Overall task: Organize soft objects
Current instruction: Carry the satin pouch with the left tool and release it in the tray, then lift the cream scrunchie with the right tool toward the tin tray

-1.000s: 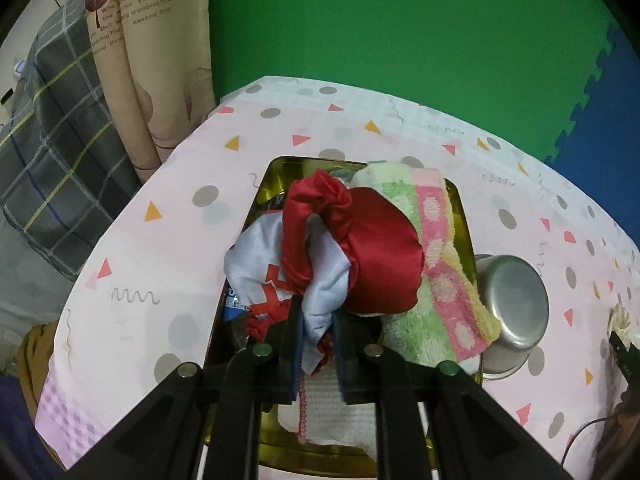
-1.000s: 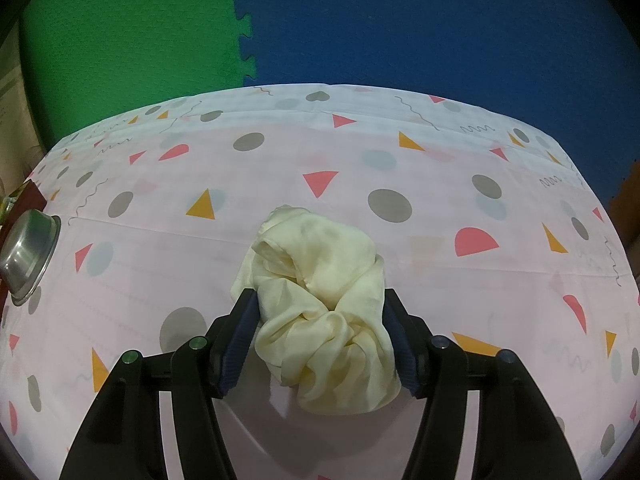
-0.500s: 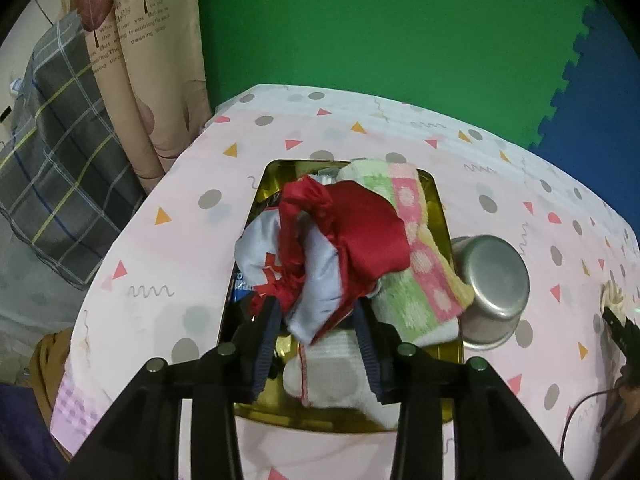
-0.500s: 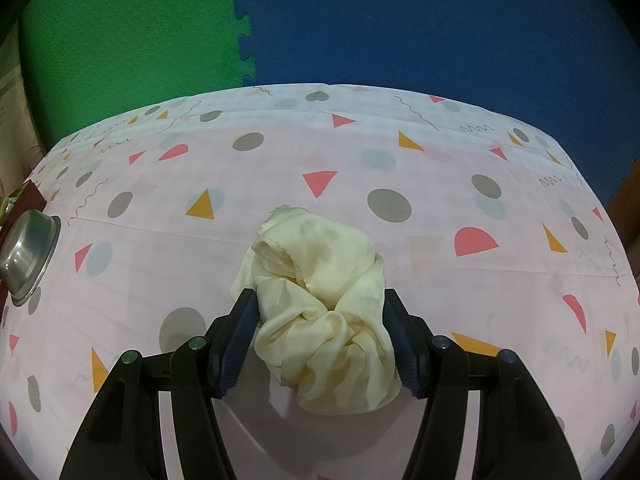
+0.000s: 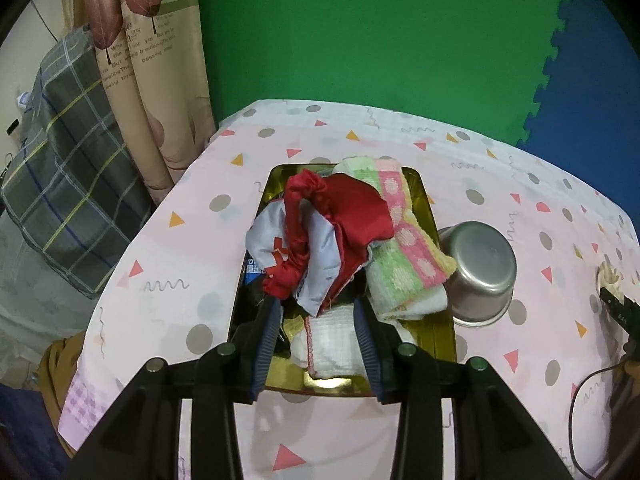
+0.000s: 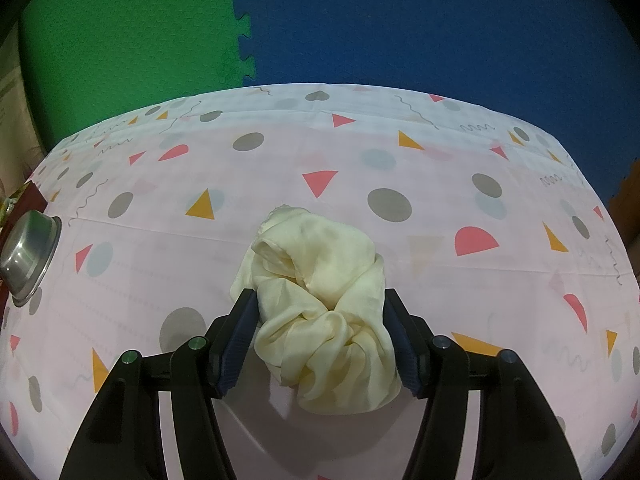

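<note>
A gold tray on the pink patterned tablecloth holds a pile of cloths. On top lies a red and pale-blue cloth, beside a green and pink towel and over a white cloth. My left gripper hovers open over the near end of the tray, its pads clear of the cloth. In the right wrist view a crumpled cream scarf rests on the table. My right gripper is shut on it, a pad against each side.
An upturned steel bowl sits against the tray's right side; it also shows at the left edge as the bowl. A curtain and a plaid-covered object stand past the table's left edge. Green and blue foam mats back the table.
The left gripper opened and let go of the red and pale-blue cloth, then drew back and up from the tray. The cloth stays on the pile. The right gripper and scarf have not moved.
</note>
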The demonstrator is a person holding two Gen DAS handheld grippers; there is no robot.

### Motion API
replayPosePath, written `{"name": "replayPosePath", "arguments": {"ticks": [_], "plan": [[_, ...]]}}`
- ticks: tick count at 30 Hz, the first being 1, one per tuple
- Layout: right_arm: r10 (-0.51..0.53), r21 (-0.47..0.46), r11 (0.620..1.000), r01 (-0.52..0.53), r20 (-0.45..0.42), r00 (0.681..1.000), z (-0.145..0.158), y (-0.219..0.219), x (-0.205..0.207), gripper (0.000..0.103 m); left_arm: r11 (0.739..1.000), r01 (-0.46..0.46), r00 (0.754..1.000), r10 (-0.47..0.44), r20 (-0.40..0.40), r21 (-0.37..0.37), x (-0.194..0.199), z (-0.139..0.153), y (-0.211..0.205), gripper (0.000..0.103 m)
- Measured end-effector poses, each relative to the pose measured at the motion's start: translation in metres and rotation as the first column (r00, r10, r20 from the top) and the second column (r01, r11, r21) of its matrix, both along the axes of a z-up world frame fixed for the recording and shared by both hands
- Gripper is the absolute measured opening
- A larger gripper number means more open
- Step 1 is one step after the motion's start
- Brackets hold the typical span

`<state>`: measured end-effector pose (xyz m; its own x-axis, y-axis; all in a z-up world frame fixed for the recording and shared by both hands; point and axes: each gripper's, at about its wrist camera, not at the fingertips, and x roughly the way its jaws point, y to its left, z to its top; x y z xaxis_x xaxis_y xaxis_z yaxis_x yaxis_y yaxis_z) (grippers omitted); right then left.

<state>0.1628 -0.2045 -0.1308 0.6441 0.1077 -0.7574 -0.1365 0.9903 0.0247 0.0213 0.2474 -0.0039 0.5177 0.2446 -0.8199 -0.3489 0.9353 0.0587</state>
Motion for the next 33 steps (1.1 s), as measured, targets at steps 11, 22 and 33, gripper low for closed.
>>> {"name": "replayPosePath", "arguments": {"ticks": [11, 22, 33], "plan": [[-0.028, -0.004, 1.000, 0.028, -0.008, 1.000, 0.003, 0.006, -0.004, 0.055, 0.999, -0.046, 0.999, 0.046, 0.008, 0.014, -0.015, -0.007, 0.007, 0.039], [-0.047, 0.018, 0.999, 0.048, -0.018, 0.999, 0.009, 0.013, -0.016, 0.023, 0.997, -0.076, 0.997, 0.076, -0.008, -0.017, -0.022, -0.024, 0.021, 0.039], [-0.001, 0.025, 1.000, 0.001, 0.018, 1.000, 0.033, 0.035, -0.037, 0.020, 0.997, -0.077, 0.997, 0.077, 0.002, -0.019, -0.029, -0.027, 0.026, 0.039]]}}
